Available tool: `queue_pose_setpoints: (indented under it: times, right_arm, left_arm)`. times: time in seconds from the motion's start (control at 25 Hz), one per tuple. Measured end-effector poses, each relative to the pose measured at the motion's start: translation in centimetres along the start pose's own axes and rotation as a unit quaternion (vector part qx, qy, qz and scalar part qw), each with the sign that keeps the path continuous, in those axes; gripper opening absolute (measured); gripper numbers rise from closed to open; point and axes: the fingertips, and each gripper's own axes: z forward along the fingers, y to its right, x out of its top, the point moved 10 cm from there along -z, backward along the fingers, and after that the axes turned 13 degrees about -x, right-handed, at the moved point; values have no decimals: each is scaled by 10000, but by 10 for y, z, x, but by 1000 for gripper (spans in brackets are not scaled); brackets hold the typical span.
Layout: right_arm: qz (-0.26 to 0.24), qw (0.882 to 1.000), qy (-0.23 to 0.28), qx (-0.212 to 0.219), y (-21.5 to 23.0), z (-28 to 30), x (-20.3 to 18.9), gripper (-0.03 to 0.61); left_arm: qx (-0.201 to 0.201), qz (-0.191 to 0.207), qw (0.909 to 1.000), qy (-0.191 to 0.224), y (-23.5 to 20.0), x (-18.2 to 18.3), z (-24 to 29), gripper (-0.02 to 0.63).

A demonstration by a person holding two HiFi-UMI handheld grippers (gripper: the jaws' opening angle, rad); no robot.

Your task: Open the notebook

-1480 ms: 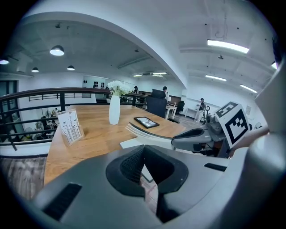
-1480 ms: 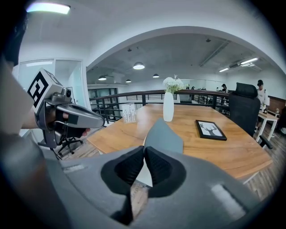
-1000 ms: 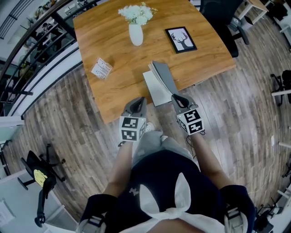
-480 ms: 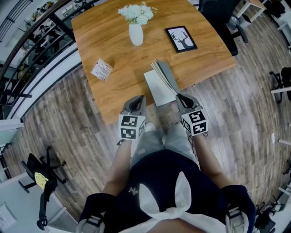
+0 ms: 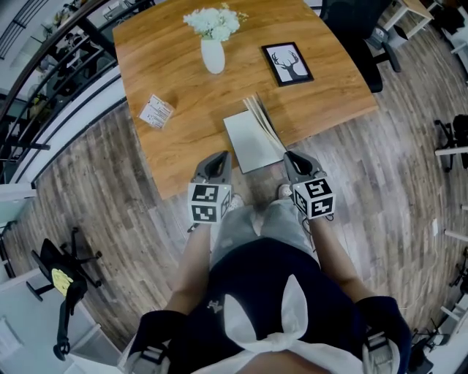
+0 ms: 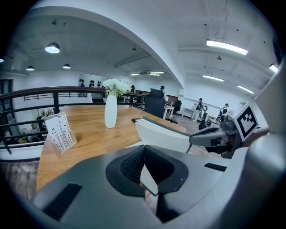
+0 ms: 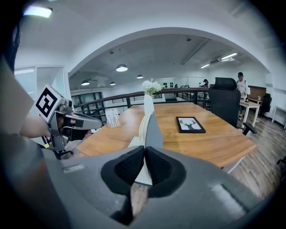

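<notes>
The notebook [image 5: 247,143] lies at the wooden table's [image 5: 175,146] near edge, its white page showing. Its grey cover [image 5: 264,123] stands raised on edge along the right side. My right gripper [image 5: 290,156] is shut on the cover's near corner; in the right gripper view the cover [image 7: 153,130] rises straight up out of the closed pads [image 7: 134,165]. My left gripper [image 5: 216,165] hovers just left of the notebook at the table edge, shut with nothing in it. In the left gripper view the notebook [image 6: 163,134] lies ahead and the right gripper [image 6: 209,137] is at the right.
A white vase of flowers [image 5: 212,52], a framed deer picture [image 5: 287,63] and a small card stand [image 5: 156,111] sit farther back on the table. A dark office chair [image 5: 358,22] stands behind the table's right corner. A railing [image 5: 44,80] runs along the left.
The right gripper has drawn the cover's corner up and to the right, so the cover now stands more upright and more white page shows. The left gripper has stayed put.
</notes>
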Motion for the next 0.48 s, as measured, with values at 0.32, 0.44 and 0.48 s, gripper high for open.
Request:
queue_pose_setpoints:
  times: [0.32, 0.44, 0.48]
  right_arm:
    - [78, 10000, -37, 21, 26, 2, 0, 18]
    - [148, 9999, -40, 25, 36, 3, 0, 20]
    - [166, 9998, -43, 25, 39, 3, 0, 19]
  left_arm:
    - [144, -102, 9998, 16, 12, 3, 16, 17]
    - [174, -111, 9998, 13, 17, 5, 22, 17]
    - [180, -111, 9998, 6, 18, 6, 24, 17]
